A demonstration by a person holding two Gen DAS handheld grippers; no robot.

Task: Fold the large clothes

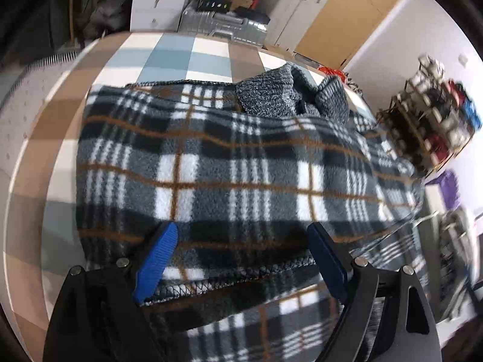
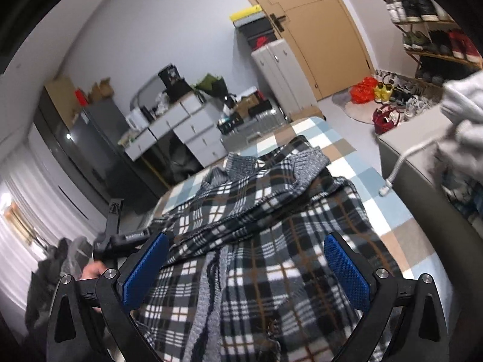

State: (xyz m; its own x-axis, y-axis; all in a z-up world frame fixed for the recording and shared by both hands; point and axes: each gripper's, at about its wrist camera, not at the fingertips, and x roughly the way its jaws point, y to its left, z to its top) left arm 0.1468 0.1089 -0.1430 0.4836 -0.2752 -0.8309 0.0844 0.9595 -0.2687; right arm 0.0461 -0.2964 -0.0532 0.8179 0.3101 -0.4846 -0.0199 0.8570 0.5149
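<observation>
Both grippers, left gripper and right gripper, stand spread wide, clamping nothing; beneath them the plaid garment lies on the checkered bed, grey knit collar pointing away toward drawers; door beyond.

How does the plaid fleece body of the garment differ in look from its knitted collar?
The plaid fleece body carries a check of black, white and grey with thin brown lines; the knitted collar is plain mottled grey. The fleece body looks fuzzy and smooth, while the collar shows ribbed knit. The body spreads wide over the checked bed cover; the collar is a small bunched part at the far end. Both belong to one garment.
</observation>
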